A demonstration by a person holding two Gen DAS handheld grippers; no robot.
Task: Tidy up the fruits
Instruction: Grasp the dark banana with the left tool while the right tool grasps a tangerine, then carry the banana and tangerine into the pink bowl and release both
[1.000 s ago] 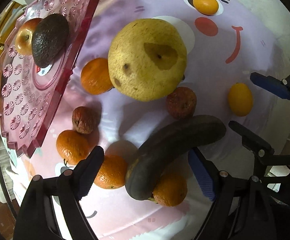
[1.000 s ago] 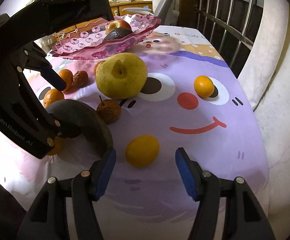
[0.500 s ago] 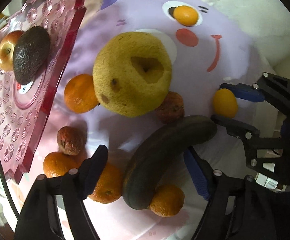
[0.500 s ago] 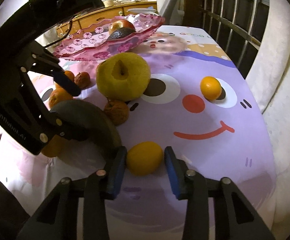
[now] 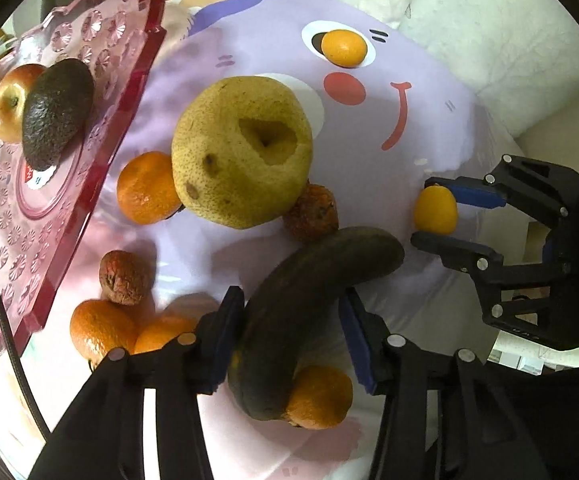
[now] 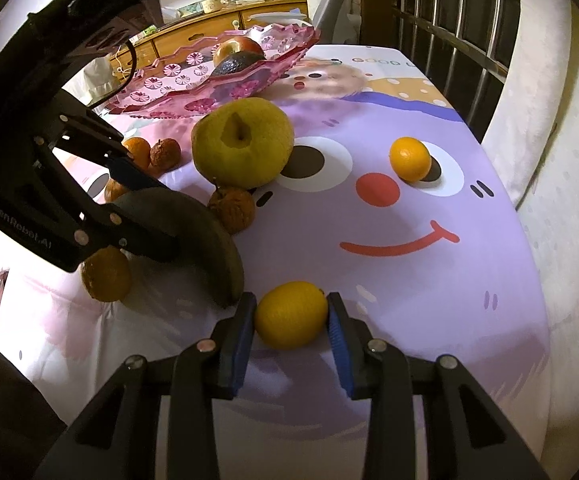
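Observation:
My right gripper is shut on a small yellow lemon that rests on the purple cartoon-face cloth; it also shows in the left wrist view. My left gripper has its blue pads on both sides of a blackened banana, which lies over an orange. A big yellow pomelo sits mid-table. A pink glass platter at the left holds an avocado and an apple.
Several oranges and two shrivelled brown fruits lie around the pomelo. One orange sits alone on the cartoon eye. A white cushion and metal bars border the right side.
My right gripper moved forward and closed on the lemon. My left gripper came down and closed around the banana.

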